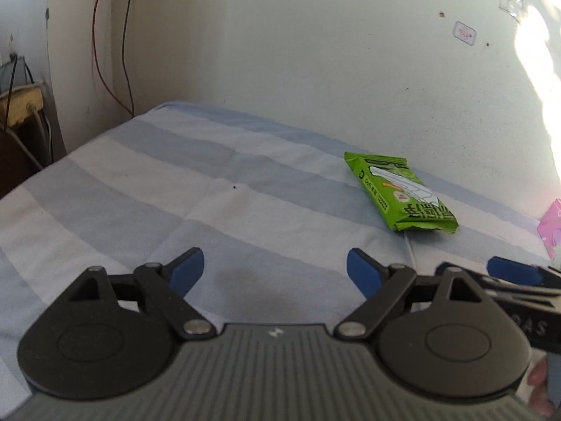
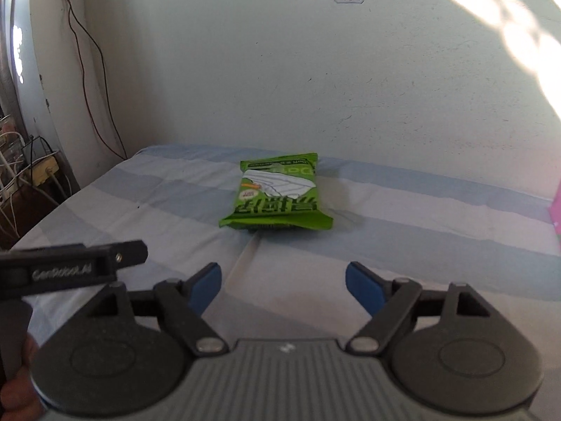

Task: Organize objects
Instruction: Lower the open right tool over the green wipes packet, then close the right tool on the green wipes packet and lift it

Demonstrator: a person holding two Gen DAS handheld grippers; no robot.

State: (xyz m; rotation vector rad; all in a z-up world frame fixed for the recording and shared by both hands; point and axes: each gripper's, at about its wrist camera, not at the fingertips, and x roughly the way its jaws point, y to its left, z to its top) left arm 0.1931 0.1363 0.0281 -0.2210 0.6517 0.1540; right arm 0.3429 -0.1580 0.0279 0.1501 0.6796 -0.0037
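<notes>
At the far left, cables (image 2: 87,70) hang down the wall corner. The left gripper (image 1: 275,273) hovers over the striped sheet (image 1: 140,182) with its jaws wide apart and nothing between them. The right gripper (image 2: 283,282) is beside it, jaws also wide and empty. The green packet (image 2: 278,196) lies flat on the sheet ahead, near the wall (image 2: 315,70). A pink thing (image 1: 552,224) shows at the right edge.
</notes>
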